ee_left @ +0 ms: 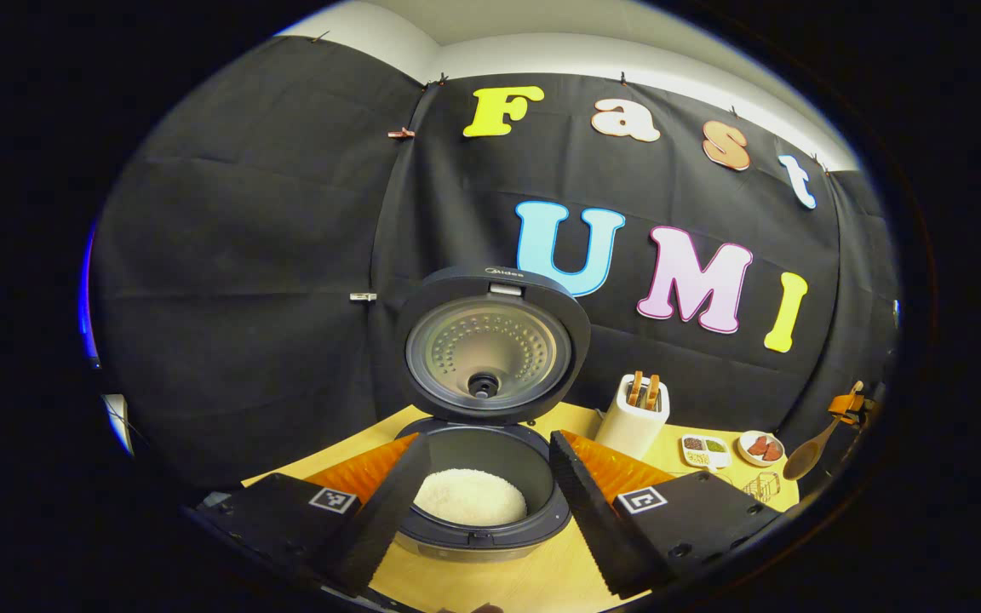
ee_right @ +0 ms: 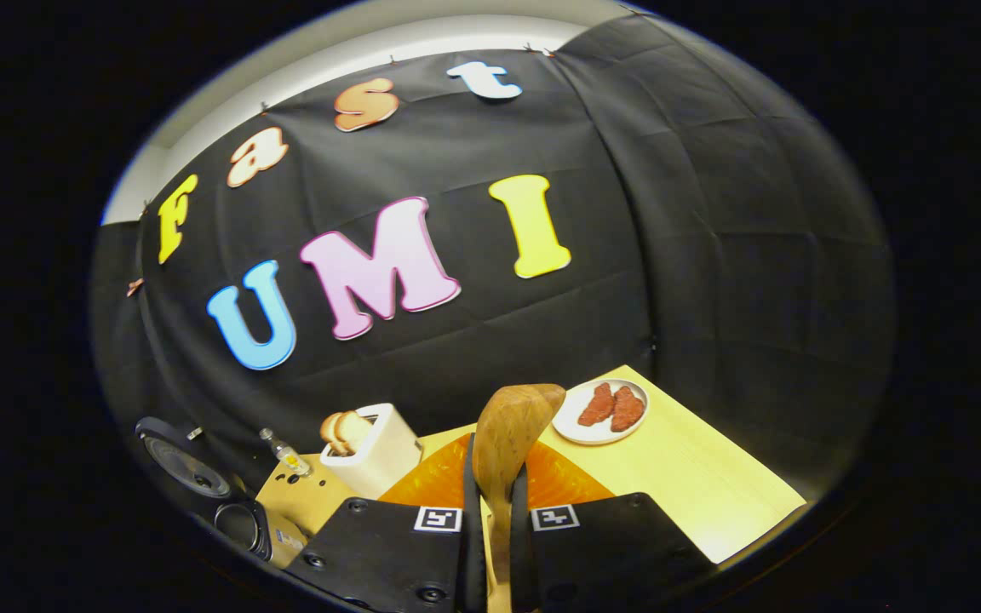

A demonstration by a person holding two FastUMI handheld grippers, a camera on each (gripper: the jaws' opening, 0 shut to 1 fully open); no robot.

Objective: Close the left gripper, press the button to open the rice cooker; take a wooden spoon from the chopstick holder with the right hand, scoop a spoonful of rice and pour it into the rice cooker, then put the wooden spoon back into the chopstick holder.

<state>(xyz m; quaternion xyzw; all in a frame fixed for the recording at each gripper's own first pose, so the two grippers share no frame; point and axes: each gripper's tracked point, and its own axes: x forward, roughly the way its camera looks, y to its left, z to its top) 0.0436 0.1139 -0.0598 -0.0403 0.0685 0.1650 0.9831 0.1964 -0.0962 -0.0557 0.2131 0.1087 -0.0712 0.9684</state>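
Note:
The rice cooker [ee_left: 490,511] stands open on the wooden table, its lid [ee_left: 490,349] tipped up and white rice [ee_left: 469,498] lying in the pot. My left gripper [ee_left: 484,441] is open, its fingers spread to either side of the pot's front. To the right stands the white chopstick holder [ee_left: 635,417] with wooden utensils in it. Far right, the wooden spoon [ee_left: 807,453] hangs bowl-down from the right gripper [ee_left: 848,407]. In the right gripper view, my right gripper [ee_right: 495,477] is shut on the spoon's [ee_right: 512,426] handle, with the holder [ee_right: 375,447] and the cooker [ee_right: 201,477] to the left.
A small divided dish [ee_left: 706,449] and a plate of red pieces [ee_left: 761,447] sit right of the holder, with a wire item [ee_left: 761,485] in front. The plate [ee_right: 601,410] lies ahead of the spoon near the table's back edge. A small bottle [ee_right: 286,455] stands near the cooker.

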